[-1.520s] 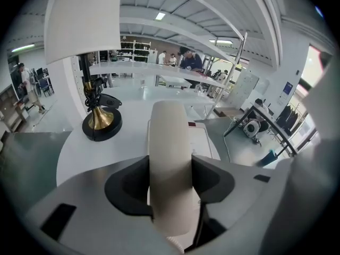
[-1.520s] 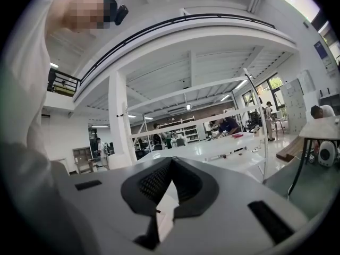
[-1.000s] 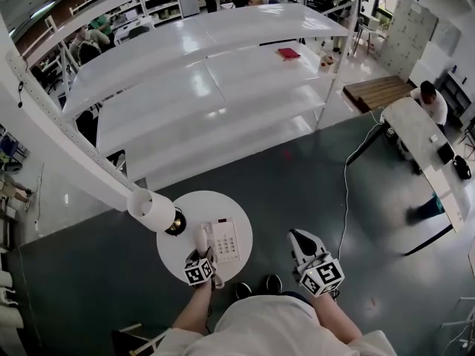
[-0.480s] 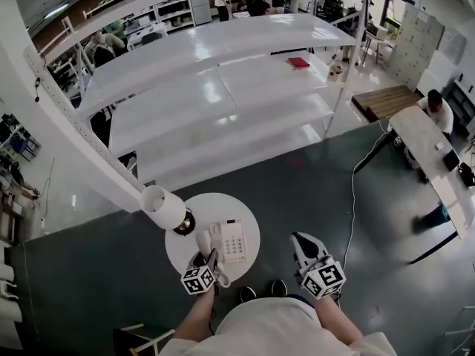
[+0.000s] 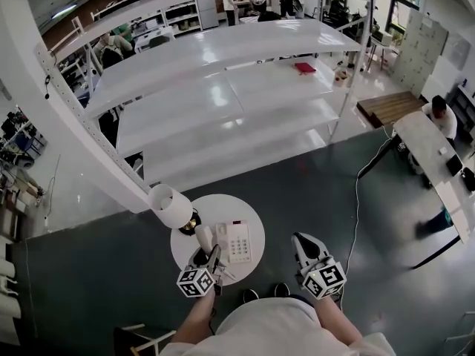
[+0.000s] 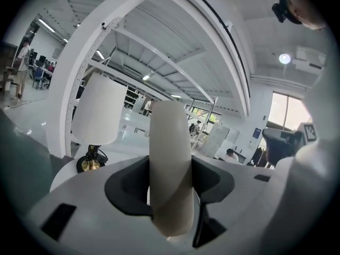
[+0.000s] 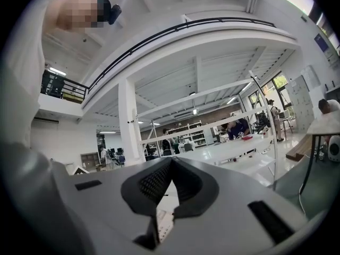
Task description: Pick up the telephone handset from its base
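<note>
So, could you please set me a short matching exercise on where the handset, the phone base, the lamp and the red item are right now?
Things:
1. handset
2. phone base
3. lamp
4. red object

Places:
A. on the far white shelf
B. clamped between the jaws of the left gripper
C. flat on the round table, keypad up
D. at the round table's left edge

Pairs: 1-B, 2-C, 3-D, 4-A.
</note>
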A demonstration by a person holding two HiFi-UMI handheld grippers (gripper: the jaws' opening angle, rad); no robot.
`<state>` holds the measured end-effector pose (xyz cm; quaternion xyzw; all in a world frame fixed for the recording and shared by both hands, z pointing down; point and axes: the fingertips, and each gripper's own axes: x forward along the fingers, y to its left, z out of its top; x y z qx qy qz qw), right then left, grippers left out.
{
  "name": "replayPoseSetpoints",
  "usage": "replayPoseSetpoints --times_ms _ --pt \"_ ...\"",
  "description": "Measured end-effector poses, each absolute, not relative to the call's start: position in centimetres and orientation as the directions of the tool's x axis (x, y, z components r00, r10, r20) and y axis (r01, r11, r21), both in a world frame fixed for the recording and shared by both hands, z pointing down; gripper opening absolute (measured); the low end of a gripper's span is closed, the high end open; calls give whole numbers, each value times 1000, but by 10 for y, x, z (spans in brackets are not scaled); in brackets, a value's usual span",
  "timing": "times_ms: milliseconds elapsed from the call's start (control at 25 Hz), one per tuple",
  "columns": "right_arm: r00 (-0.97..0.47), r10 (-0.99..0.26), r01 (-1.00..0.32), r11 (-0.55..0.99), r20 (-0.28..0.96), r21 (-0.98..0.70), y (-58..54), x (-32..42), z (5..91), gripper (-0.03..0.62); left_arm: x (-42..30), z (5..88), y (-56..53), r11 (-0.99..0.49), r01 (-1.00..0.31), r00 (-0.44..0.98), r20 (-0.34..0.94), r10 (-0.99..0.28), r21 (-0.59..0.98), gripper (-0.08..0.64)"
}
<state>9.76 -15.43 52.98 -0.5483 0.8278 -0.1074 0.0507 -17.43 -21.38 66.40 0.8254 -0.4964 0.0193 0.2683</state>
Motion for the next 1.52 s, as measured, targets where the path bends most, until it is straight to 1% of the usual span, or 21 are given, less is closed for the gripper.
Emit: replayPoseSetpoints --times_ms 240,360,560,680,880,1080,1520 --pt "-388 -922 -899 373 19 -231 -153 92 527 9 -182 635 -209 -399 -794 533 210 -819 459 222" --pt "-399 -917 -890 391 -12 -235 -152 86 523 9 -187 619 -208 -421 -779 543 164 -824 464 221" --pt "-407 -913 -885 403 -32 -233 -149 74 520 9 -191 594 -204 -468 -771 558 103 -823 432 221" --pt "-399 -917 -888 394 -28 -236 -148 69 520 9 -193 579 -200 -498 -772 566 70 -822 395 221" --pt "-381 -924 -897 374 -15 -237 -148 65 525 8 -193 558 -189 -525 -760 572 12 -820 383 221" --pt "-369 -929 -903 360 -7 -234 -147 61 527 8 -193 543 -182 -556 -753 588 -22 -809 352 221" --pt "-367 -930 -906 356 3 -230 -140 57 529 8 -195 517 -170 -580 -737 594 -77 -801 348 222"
